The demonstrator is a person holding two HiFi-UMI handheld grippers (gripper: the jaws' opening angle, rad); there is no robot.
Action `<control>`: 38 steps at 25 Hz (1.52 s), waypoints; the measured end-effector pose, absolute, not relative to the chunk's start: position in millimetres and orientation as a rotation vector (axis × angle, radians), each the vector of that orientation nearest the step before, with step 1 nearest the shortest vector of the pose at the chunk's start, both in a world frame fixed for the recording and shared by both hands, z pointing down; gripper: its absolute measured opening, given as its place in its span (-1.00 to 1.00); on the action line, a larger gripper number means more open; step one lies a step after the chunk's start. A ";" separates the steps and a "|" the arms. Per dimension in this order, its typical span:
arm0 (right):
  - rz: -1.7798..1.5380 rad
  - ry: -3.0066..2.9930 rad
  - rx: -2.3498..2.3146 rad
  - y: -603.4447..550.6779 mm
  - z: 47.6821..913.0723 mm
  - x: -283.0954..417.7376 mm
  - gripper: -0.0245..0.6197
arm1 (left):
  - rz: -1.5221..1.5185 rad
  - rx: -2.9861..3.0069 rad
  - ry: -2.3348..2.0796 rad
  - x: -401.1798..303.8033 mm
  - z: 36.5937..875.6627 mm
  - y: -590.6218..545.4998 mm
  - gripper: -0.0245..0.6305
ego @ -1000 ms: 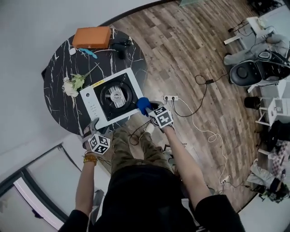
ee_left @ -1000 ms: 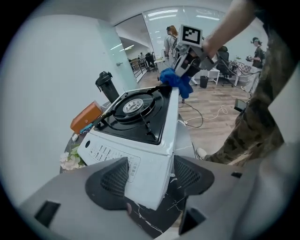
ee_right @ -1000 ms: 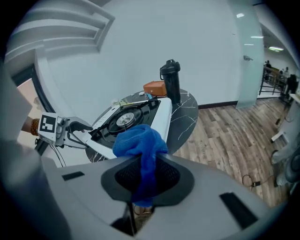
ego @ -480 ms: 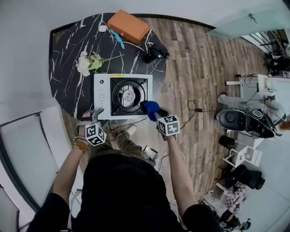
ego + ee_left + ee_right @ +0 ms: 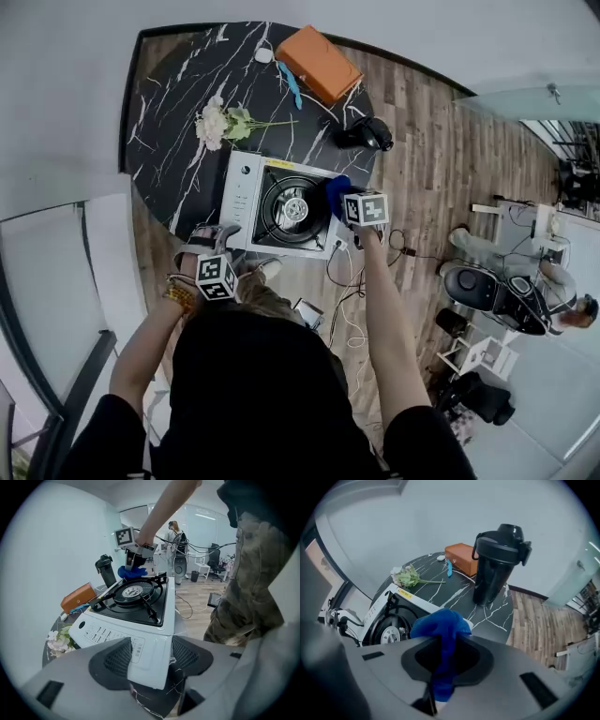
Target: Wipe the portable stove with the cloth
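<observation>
The white portable stove (image 5: 246,197) with its black burner stands on the round black marble table (image 5: 178,141). My right gripper (image 5: 349,202) is shut on a bunched blue cloth (image 5: 336,195), which rests on the stove's edge beside the burner. In the right gripper view the blue cloth (image 5: 440,625) hangs out between the jaws of my right gripper (image 5: 443,653). My left gripper (image 5: 152,658) straddles the near corner of the portable stove (image 5: 150,634), with its pads (image 5: 119,660) against both sides. In the left gripper view the cloth (image 5: 132,571) lies at the stove's far end.
On the table stand a black bottle (image 5: 367,134), an orange box (image 5: 319,64), a small teal object (image 5: 291,86) and a white flower (image 5: 220,122). Cables (image 5: 352,281) trail over the wooden floor beside the table.
My right gripper has carried the blue cloth from the stove's near right corner along its side to beside the burner. The left gripper has stayed at the stove's near corner.
</observation>
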State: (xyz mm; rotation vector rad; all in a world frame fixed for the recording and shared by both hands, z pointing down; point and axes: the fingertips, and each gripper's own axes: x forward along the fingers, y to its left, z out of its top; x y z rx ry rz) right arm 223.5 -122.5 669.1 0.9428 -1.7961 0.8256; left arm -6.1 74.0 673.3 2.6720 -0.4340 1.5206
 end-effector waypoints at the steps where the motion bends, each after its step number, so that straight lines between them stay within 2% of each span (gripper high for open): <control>1: 0.821 -1.790 0.906 -122.0 670.9 220.5 -0.80 | 1.519 2.680 -0.435 -7.1 673.4 73.8 -0.08; 8: 0.654 -1.777 0.755 -100.1 677.0 209.9 -0.80 | 1.553 2.687 -0.444 -7.1 679.3 74.1 -0.06; 31: 0.667 -1.977 0.652 35.8 679.4 208.3 -0.80 | 1.717 2.567 -0.475 -4.9 690.8 76.5 0.02; 38: 0.744 -2.102 0.266 48.4 655.3 213.8 -0.80 | 1.707 2.534 -0.458 -3.6 688.8 74.8 0.02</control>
